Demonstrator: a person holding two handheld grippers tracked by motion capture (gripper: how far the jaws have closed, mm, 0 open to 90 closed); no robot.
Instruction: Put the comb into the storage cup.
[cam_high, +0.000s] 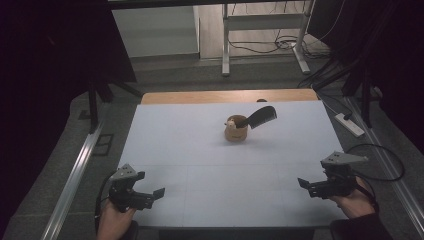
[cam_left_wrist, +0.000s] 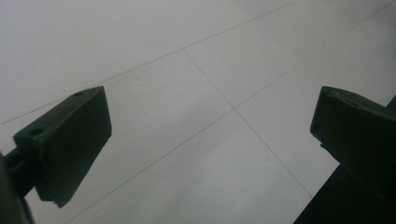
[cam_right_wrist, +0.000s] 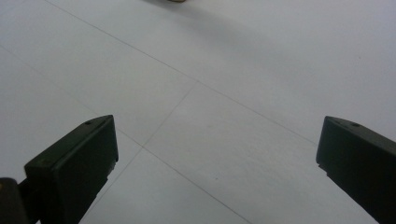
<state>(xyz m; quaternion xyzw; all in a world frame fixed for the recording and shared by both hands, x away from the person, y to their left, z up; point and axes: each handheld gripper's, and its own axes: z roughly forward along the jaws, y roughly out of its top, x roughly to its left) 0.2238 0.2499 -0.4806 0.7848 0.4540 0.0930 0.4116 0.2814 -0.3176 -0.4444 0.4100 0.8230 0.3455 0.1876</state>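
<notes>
wooden cup (cam_high: 236, 131): black comb (cam_high: 261, 117) leaning inside | left gripper (cam_high: 150, 196), right gripper (cam_high: 306, 186): jaws wide apart, empty

Dim, even light falls on the pale tabletop (cam_high: 200, 150), the room's edges sink into near-black, shadows lie soft and faint, and the close gripper views look slightly grainy.

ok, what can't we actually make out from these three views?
- Wooden holder, high view: too small and far to tell what is inside it; the black comb-like tool leaning in it covers its mouth.
- Same holder, right gripper view: cut off by the top edge, a sliver left.
- Left gripper and right gripper: both open, nothing between the jaws; their cables run out of sight behind the hands.
</notes>
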